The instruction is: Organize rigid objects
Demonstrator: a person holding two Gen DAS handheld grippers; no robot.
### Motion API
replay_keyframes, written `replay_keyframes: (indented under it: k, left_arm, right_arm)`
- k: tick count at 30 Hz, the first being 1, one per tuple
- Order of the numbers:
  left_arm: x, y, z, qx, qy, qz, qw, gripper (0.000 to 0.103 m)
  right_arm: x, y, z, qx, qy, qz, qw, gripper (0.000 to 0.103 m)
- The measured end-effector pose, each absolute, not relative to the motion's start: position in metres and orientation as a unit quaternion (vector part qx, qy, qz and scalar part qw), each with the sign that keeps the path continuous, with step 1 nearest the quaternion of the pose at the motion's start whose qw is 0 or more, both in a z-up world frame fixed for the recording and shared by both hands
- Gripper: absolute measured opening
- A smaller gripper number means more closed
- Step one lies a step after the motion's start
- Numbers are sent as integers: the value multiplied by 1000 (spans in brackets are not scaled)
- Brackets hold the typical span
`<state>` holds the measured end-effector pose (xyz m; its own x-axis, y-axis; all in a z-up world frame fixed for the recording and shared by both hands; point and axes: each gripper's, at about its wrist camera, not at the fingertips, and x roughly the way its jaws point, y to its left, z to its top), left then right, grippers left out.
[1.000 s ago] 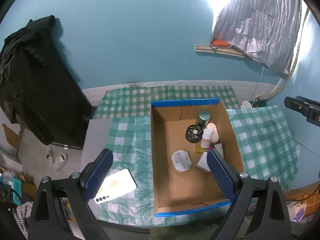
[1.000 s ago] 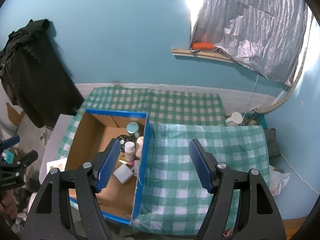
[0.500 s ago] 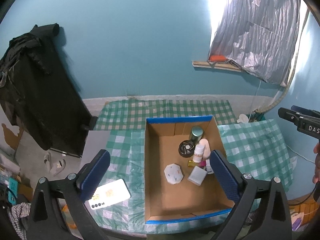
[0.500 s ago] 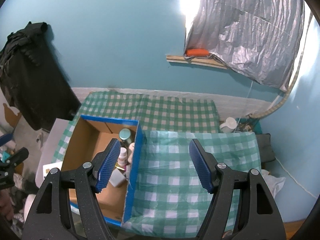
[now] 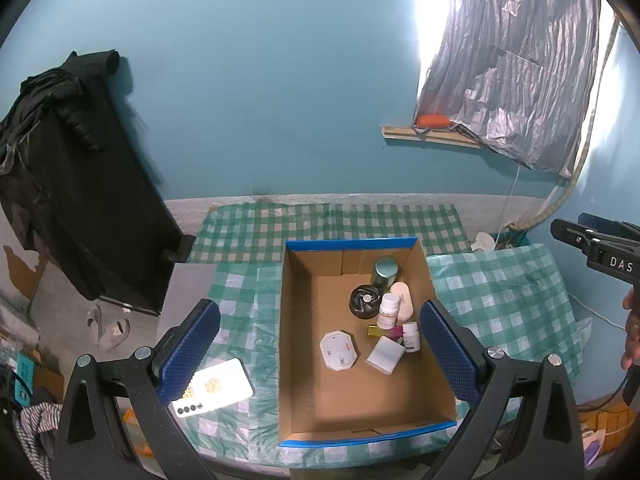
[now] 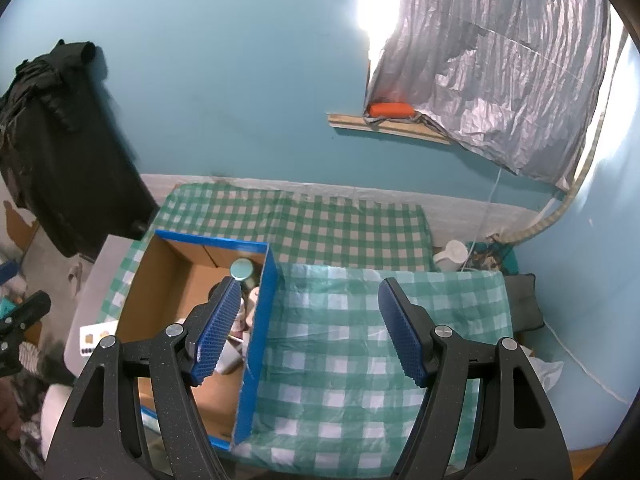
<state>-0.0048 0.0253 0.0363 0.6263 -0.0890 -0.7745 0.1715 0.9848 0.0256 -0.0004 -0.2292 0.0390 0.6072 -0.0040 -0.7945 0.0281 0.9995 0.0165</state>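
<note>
Both fingers pairs open and empty, left view alone shows octagonal tin [image 5: 338,349], right view hides it

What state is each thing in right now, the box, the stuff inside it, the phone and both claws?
Cardboard box: open-topped, upright.
White pill bottle: upright, capped.
Green-lidded jar: upright, lidded.
Octagonal white case: lying flat.
Phone: flat on the cloth, outside the box.
Left claw: open, holding nothing.
Right claw: open, holding nothing.
</note>
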Motion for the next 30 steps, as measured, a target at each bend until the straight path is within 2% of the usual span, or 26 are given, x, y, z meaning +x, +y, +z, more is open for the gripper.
replay_keyframes:
  k: [30]
  left_arm:
    - [2, 4, 40, 68, 438, -56, 895, 101]
  right_arm:
    - [2, -230, 40, 14, 445, -6, 895, 71]
